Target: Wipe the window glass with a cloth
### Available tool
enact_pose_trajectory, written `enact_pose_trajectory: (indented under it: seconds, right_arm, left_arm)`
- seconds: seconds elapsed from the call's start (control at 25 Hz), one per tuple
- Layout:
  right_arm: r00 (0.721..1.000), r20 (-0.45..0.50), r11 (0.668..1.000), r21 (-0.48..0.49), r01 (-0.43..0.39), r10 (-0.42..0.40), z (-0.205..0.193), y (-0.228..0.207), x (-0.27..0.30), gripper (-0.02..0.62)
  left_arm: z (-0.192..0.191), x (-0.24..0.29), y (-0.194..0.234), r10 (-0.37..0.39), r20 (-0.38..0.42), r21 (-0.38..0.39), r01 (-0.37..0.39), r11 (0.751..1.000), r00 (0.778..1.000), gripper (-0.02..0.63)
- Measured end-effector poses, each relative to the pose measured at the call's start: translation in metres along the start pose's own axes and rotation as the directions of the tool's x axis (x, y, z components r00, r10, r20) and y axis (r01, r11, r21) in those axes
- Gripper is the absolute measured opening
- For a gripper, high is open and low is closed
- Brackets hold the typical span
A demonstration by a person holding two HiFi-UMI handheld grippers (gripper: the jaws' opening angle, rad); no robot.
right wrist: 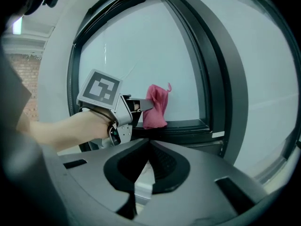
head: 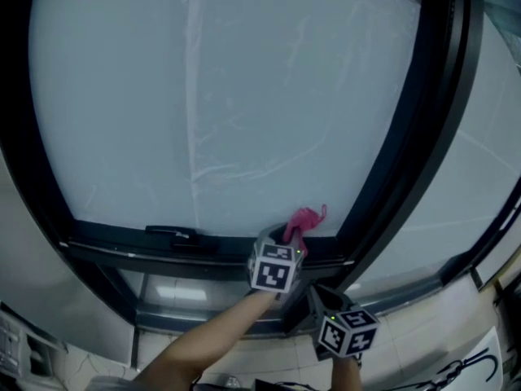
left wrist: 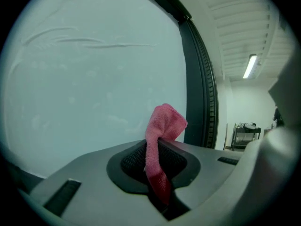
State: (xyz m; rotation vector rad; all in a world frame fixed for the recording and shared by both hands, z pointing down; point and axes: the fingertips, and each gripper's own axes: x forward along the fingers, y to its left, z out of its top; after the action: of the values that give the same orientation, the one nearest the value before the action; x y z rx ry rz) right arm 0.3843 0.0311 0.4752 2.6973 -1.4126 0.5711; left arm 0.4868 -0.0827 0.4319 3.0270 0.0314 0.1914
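We are at a large pane of window glass [head: 228, 96] set in a black frame [head: 411, 137]. The glass looks milky, and faint streaks [head: 195, 112] run down and across it.

The left gripper [head: 291, 235] reaches up to the lower right corner of the pane. In the left gripper view its 2 jaws are pressed together on a pink cloth [left wrist: 162, 126]. The lower end of the cloth is pinched between the dark pads, and the upper end stands up and folds over above them. In the right gripper view the cloth [right wrist: 155, 106] hangs in a bunch at the jaw tips, just above the bottom rail [right wrist: 188, 126] and against or very near the glass. We cannot tell from any view whether it actually touches the pane. The person's bare forearm [head: 203, 340] leads up to this gripper from the lower left.

The right gripper [head: 324, 300] sits lower and to the right of the left one, below the bottom rail and close beside the frame's upright. Its own view shows the jaws meeting at their tips with nothing held between them. Only a thin pale sliver shows lower down between the pads.

A dark handle [head: 171, 233] lies on the bottom rail, well to the left of the cloth. In the left gripper view a ceiling light strip [left wrist: 250, 66] and a small cart [left wrist: 244, 132] show to the right of the frame.
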Motion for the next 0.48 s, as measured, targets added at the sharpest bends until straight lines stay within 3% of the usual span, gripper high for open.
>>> enact_pose_trajectory:
  seconds: [0.28, 0.48]
  right_arm:
    - [0.994, 0.004, 0.994, -0.040, -0.105, 0.105, 0.009, 0.040, 0.022, -0.011]
    - [0.983, -0.003, 0.981, -0.064, -0.181, 0.181, 0.010, 0.071, 0.036, -0.011]
  left_arm:
    - [-0.002, -0.042, 0.063, 0.166, -0.021, 0.020, -0.166, 0.986, 0.986, 0.055]
    - [0.001, -0.076, 0.101, 0.249, -0.013, -0.020, -0.250, 0.968, 0.968, 0.055]
